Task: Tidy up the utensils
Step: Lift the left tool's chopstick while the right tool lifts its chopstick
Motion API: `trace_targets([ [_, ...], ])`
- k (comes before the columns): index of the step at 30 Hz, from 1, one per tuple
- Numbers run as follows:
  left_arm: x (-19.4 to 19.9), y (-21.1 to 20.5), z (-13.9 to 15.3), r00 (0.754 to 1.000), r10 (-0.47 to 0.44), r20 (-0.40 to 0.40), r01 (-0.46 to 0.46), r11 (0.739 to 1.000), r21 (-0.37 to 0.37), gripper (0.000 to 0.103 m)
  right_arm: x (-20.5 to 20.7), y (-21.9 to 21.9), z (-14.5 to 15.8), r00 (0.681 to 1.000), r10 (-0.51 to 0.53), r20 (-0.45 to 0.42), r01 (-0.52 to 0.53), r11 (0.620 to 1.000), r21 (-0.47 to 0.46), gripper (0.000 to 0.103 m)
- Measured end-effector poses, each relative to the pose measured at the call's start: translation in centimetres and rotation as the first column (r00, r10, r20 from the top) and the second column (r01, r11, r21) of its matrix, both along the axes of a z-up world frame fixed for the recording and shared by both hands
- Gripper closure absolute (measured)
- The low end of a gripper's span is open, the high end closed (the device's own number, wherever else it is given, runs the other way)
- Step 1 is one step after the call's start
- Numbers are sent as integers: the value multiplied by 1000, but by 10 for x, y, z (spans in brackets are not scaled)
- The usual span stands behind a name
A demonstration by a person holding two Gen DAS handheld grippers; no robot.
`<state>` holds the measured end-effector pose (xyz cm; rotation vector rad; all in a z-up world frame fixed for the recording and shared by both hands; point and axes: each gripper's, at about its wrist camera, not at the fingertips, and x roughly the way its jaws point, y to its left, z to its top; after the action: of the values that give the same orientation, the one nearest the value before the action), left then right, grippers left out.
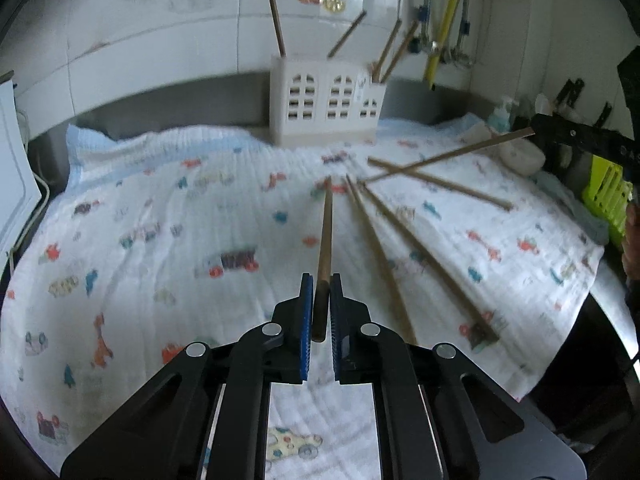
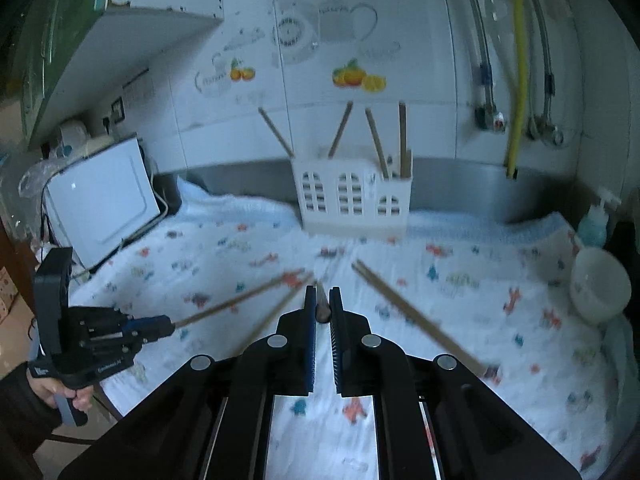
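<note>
My left gripper (image 1: 320, 280) is shut on a wooden chopstick (image 1: 325, 232) that points forward over the patterned cloth (image 1: 160, 220). My right gripper (image 2: 322, 294) is shut on another chopstick (image 2: 321, 300), seen end on; in the left wrist view that chopstick (image 1: 452, 154) runs from the right gripper (image 1: 534, 126) at the right edge. The left gripper (image 2: 170, 326) shows at the left of the right wrist view, holding its chopstick (image 2: 240, 300). Three loose chopsticks (image 1: 380, 256) lie on the cloth. A white house-shaped holder (image 1: 326, 100) at the back holds several upright chopsticks (image 1: 277, 24).
A white appliance (image 2: 100, 200) stands at the left. A white bowl (image 2: 598, 284) and a blue soap bottle (image 2: 594, 222) sit at the right. A green rack (image 1: 608, 196) is at the far right. Pipes and a yellow hose (image 2: 518, 60) run down the tiled wall.
</note>
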<state>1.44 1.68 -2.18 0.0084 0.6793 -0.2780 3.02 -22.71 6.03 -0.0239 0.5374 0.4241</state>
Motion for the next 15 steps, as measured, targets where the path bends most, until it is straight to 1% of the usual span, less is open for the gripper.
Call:
trace_targets([
  [3,3,0,11,999,0,35,0,1000,-6,97,10,1,14,1000,13,10,-13,1000,3,96],
  [7,10,0,22,998,4,67,-3,1000,-17,97,24,2,24,1000,24,6,-24,1000,-4,96],
  [15,24,2,44,991,18,135,-11,999,-51,97,36,8,33,999,35,13,-35,999,-35,96],
])
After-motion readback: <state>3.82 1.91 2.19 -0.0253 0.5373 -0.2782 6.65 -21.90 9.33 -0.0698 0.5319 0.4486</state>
